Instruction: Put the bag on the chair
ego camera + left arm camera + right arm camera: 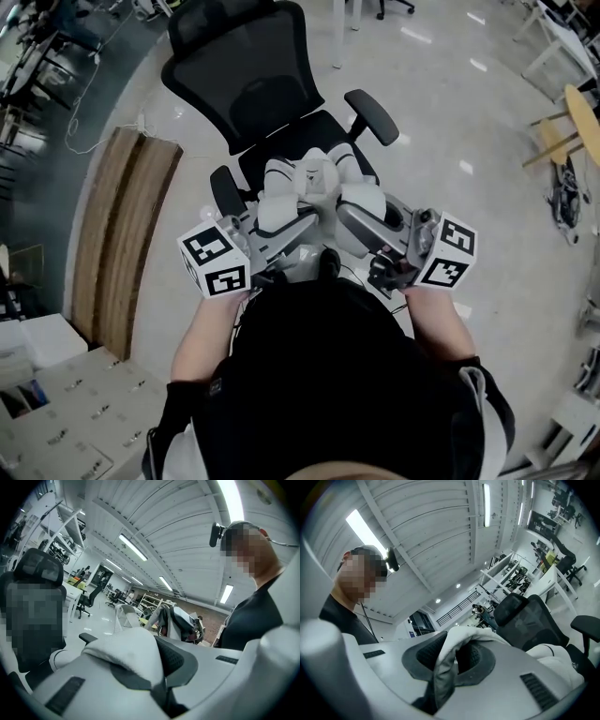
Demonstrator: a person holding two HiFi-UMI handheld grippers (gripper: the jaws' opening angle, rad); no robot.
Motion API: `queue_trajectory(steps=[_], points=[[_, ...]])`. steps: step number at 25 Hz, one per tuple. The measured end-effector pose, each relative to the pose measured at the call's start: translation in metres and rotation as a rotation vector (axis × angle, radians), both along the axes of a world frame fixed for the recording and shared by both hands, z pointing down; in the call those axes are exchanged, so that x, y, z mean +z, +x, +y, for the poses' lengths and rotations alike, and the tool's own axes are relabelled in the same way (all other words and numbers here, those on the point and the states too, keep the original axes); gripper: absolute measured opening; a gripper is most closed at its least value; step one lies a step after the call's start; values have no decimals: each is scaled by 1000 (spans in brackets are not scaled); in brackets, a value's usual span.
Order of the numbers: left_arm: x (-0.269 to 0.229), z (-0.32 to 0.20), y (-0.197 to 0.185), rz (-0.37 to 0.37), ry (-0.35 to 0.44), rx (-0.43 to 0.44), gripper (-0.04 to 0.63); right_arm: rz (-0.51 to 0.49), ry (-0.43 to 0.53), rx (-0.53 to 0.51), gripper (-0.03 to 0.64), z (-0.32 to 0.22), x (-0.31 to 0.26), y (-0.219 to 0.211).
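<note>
The left hand-held gripper [161,679] had its jaws pressed together on a fold of the white bag [124,653], with cloth bulging out over the pads. The right hand-held gripper [439,670] pinched another strip of the same white fabric, which stood up in a loop between its pads. Both grips looked firm, with no gap showing beside the cloth.

In the head view the bag hung between the two tools, close in front of the person, with its pale bulk over the front part of the seat [317,127] of the black office chair [246,89]. It lay between the armrests [372,114]. Whether its underside already rested on the cushion or hung just above it could not be told from here.

The carry to the chair therefore seemed nearly done. What appeared left was to settle the bag fully onto the seat, far enough back not to slide off the front edge, then open both grips and draw clear.
</note>
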State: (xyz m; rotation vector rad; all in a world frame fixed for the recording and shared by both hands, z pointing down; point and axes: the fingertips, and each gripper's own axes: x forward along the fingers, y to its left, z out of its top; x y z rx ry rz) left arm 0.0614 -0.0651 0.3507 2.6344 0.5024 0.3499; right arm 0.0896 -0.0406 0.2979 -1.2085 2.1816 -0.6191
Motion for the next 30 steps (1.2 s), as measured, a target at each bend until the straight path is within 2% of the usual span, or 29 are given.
queue_trajectory(steps=[5,10,15,20,24,27,30], points=[[-2,-30,29,-1,-7,69,26,-9,-9,76,61,-26,-3,26],[-1,-53,22,11,-22,156,25,1,-33,169,61,-50,-3,18],[1,-76,0,40,-15,307,25,1,-46,337,61,-82,-6,3],[-5,-103,-50,108,43,485,26,38,-61,506,61,-117,-17,-33],[-3,-113,-70,116,95,606,26,23,-84,628,61,-126,-18,-47],[-7,-116,-75,121,105,653,26,16,-93,668,61,-127,-20,-51],[-8,-117,-71,127,82,655,26,25,-99,684,61,-127,-21,-49]])
